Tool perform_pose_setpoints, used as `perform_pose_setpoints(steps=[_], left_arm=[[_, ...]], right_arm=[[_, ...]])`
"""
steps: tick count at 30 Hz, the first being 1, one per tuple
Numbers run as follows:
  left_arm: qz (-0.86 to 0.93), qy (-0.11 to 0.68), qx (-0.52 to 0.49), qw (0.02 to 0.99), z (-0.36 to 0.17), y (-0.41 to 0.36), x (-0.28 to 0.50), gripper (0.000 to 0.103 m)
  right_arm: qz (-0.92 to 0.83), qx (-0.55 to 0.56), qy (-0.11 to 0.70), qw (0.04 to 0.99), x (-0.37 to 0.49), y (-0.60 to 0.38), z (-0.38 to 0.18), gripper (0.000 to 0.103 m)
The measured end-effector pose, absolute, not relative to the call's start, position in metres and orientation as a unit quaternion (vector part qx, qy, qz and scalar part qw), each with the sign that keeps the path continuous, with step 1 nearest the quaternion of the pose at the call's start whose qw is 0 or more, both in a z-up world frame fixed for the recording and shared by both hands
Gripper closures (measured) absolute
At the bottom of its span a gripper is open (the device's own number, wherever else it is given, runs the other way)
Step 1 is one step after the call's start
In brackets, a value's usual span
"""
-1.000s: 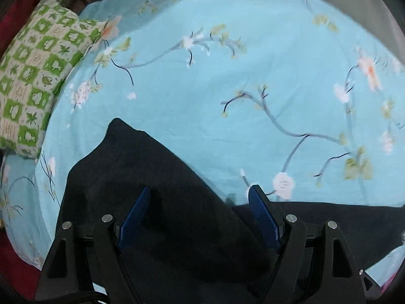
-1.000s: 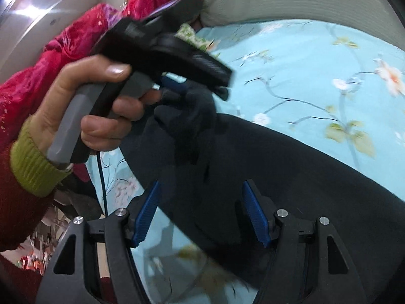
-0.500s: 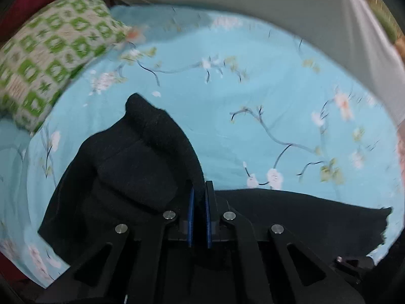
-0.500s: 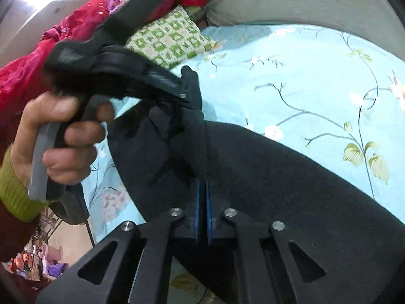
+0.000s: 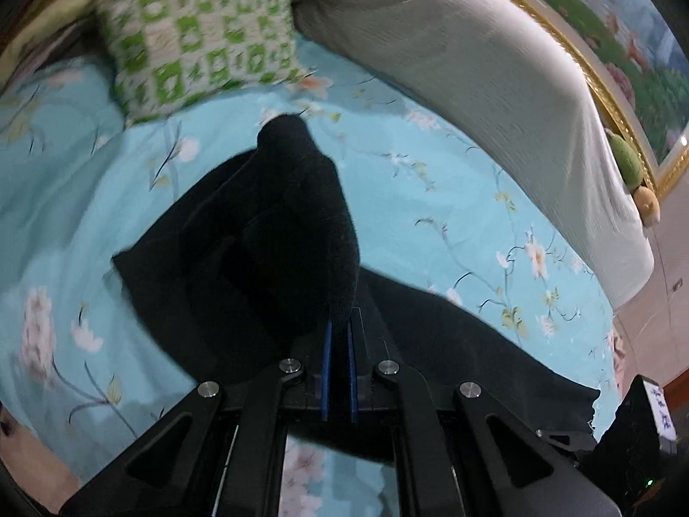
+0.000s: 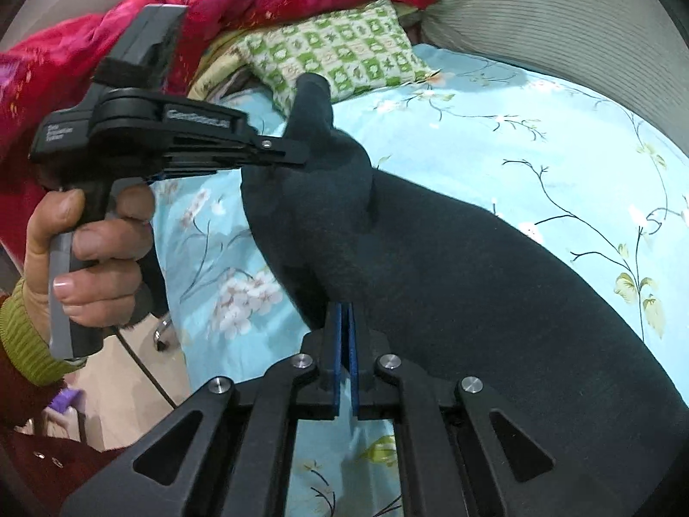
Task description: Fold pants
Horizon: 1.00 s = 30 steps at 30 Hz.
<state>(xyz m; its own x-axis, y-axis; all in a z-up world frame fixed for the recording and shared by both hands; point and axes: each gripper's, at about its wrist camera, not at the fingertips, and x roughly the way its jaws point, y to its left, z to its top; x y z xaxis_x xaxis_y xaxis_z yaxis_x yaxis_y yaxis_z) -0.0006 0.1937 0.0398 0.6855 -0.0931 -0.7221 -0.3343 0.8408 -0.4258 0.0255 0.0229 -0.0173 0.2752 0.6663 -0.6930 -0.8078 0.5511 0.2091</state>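
L gripper (image 6: 293, 151): upper left of right-wrist frame, jaws clamped on pants (image 6: 473, 284) edge, I read.
R gripper (image 6: 343, 323): bottom centre, clamped on same edge.
Pants axis: runs lower right over sheet (image 6: 538, 138); both grips at 1 end.

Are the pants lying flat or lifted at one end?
Lifted at one end: both tools, left and right, pinch the black pants, bunching them above the sheet.
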Motion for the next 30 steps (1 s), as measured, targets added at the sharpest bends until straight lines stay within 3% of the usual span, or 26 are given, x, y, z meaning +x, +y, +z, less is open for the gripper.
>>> perform_pose_setpoints(steps=[18,22,24,25,27,28,30], left_arm=[[0.066,0.409,-0.333,0.847,-0.015,0.225,-0.044,0.098],[0.071,0.41,-0.335,0.845,-0.012,0.228,-0.048,0.093],[0.08,0.409,-0.333,0.846,-0.008,0.23,-0.051,0.085],[0.084,0.41,-0.333,0.845,-0.007,0.232,-0.053,0.08],[0.092,0.413,-0.341,0.84,-0.005,0.238,-0.057,0.057],[0.096,0.411,-0.346,0.838,-0.004,0.241,-0.059,0.055],[0.102,0.414,-0.354,0.832,-0.003,0.247,-0.06,0.052]], right_arm=[[0.473,-0.163,0.402,0.767,0.003,0.048,-0.037,0.103],[0.464,-0.145,0.403,0.775,0.006,0.047,-0.037,0.103],[0.461,-0.12,0.407,0.78,0.012,0.044,-0.033,0.101],[0.461,-0.111,0.411,0.779,0.014,0.042,-0.031,0.096],[0.46,-0.095,0.413,0.78,0.018,0.038,-0.026,0.086],[0.46,-0.084,0.413,0.782,0.02,0.034,-0.023,0.07],[0.46,-0.053,0.412,0.785,0.026,0.027,-0.018,0.051]])
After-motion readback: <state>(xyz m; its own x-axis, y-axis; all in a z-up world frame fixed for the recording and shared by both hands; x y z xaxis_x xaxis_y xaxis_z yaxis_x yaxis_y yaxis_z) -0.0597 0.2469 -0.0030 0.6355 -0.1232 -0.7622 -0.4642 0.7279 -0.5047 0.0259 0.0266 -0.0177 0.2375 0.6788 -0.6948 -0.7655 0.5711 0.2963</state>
